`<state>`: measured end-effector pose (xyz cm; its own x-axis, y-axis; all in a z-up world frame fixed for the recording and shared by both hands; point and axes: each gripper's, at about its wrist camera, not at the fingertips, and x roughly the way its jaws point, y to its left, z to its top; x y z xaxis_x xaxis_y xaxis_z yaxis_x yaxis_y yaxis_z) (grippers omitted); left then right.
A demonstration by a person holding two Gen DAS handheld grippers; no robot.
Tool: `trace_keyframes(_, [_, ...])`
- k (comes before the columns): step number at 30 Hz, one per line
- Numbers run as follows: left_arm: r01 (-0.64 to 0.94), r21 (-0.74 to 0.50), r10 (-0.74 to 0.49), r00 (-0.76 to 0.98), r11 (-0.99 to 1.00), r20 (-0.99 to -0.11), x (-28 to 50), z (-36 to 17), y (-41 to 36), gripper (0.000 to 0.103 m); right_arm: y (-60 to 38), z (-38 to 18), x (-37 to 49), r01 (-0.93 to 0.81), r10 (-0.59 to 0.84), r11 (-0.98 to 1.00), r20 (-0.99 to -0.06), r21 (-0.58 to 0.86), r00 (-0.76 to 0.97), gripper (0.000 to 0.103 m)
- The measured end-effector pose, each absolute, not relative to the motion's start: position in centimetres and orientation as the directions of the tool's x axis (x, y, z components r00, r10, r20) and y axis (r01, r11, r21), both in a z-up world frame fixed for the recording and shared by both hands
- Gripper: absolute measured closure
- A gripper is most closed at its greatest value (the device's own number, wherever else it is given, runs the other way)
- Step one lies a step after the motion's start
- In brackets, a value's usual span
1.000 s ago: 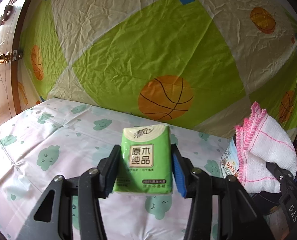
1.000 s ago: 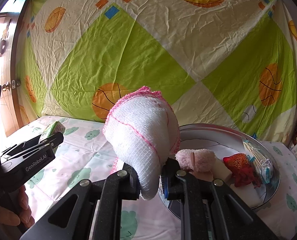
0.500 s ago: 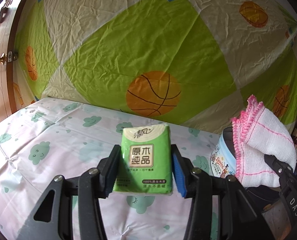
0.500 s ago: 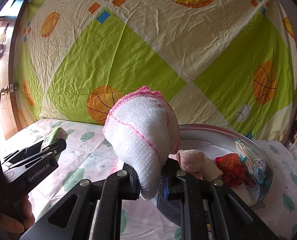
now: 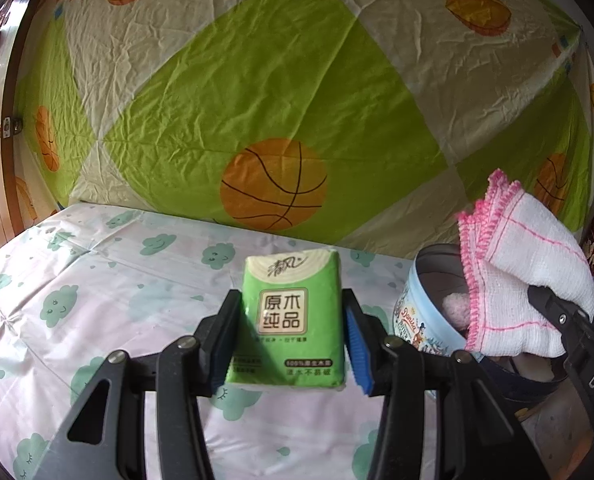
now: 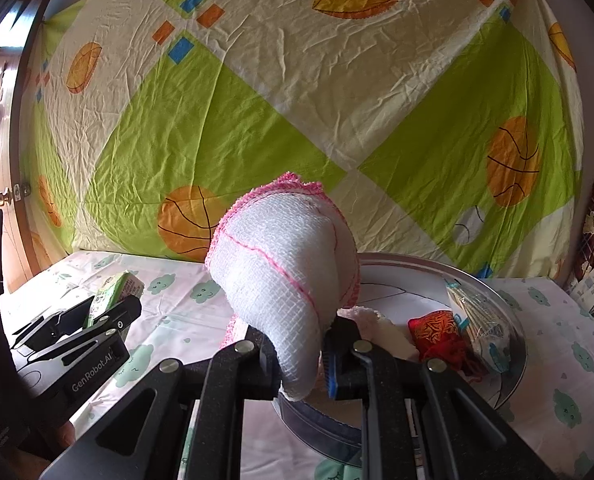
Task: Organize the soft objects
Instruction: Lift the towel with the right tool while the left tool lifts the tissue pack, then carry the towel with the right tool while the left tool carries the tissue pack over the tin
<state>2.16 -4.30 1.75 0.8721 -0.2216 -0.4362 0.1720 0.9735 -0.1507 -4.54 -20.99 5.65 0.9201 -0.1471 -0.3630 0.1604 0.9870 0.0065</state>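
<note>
Step in hand: carrying two soft items to the round tin (image 5: 425, 312).
- Left gripper (image 5: 287, 344): clamps a green tissue pack (image 5: 289, 312), left of the tin.
- Right gripper (image 6: 301, 354): pinches a pink-edged white cloth (image 6: 285, 272) over the tin.
- Next: lower, release inside.
- Bench (image 5: 97, 280): cloud-print cover.
- Behind the tin: basketball-print sheet (image 5: 257, 92).

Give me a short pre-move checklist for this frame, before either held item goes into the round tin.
1. Left gripper clamped on the green tissue pack: ok, pack upright between the pads.
2. Right gripper clamped on the white cloth with pink trim: ok, pinched at its lower end.
3. Round tin open: ok, no lid on it.
4. Room left in the tin: cannot tell; a pink fluffy item, a red pouch and a clear packet already lie inside.
5. Cloth over the tin: ok in the left wrist view.
6. Grippers apart: ok, no contact visible.
</note>
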Motion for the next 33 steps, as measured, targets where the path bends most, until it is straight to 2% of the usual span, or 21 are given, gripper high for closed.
trace_keyframes(33, [0.341, -0.149, -0.372, 0.852, 0.928, -0.368, 1.5, 5.6, -13.5, 0.055, -28.2, 6.4, -5.0, 0.272, -0.252, 0.962, -0.35, 0.009, 0.902, 0.086])
